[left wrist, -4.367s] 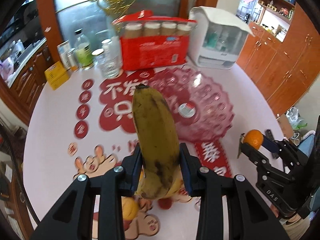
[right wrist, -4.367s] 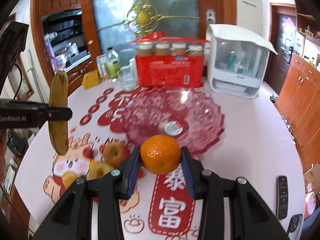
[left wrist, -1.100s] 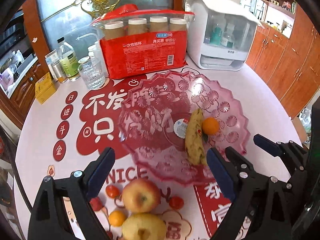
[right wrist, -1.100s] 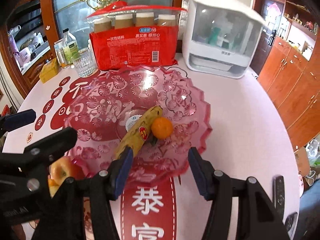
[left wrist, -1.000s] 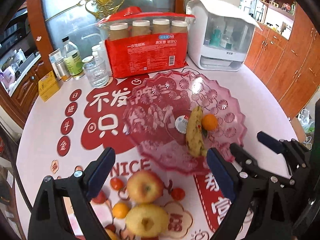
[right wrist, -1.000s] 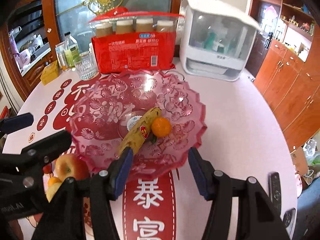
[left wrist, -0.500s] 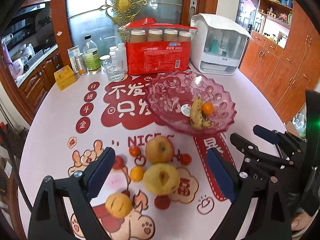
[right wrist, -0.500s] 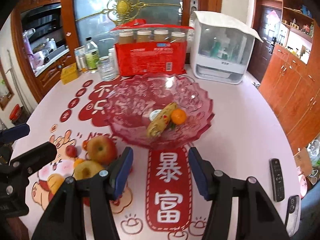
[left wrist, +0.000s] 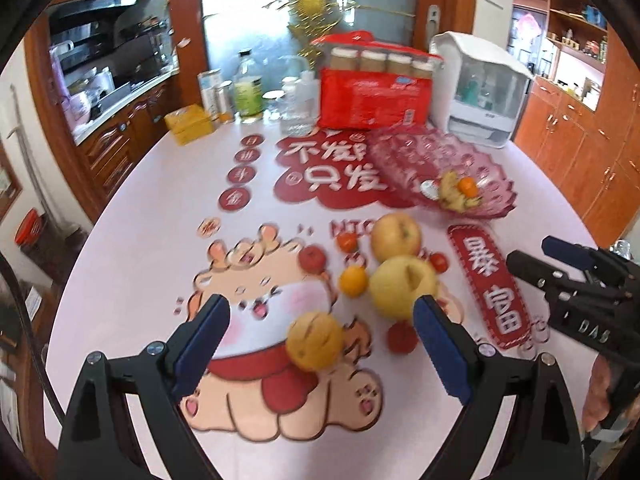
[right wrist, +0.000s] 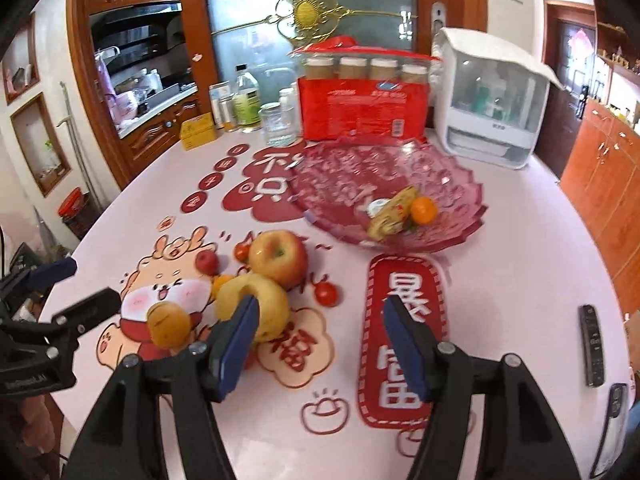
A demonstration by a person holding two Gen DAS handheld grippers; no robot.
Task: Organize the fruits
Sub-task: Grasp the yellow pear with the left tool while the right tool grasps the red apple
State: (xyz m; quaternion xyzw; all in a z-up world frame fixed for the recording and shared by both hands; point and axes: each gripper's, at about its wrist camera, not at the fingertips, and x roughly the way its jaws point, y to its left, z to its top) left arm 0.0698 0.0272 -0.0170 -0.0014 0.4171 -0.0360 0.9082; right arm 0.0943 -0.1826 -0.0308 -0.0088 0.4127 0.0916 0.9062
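Banana [right wrist: 390, 210] half hidden in pink bowl [right wrist: 460, 184] (blurred), left gripper [left wrist: 320, 330] and right gripper [right wrist: 320, 340] jaws wide, empty.

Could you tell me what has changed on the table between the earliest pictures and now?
Both loads were let go: the banana from the left gripper and the orange from the right gripper now lie together in the pink glass dish. Both grippers have pulled back toward the table's near edge with jaws open and empty. The red apple, yellow apple and small fruits remain on the mat.
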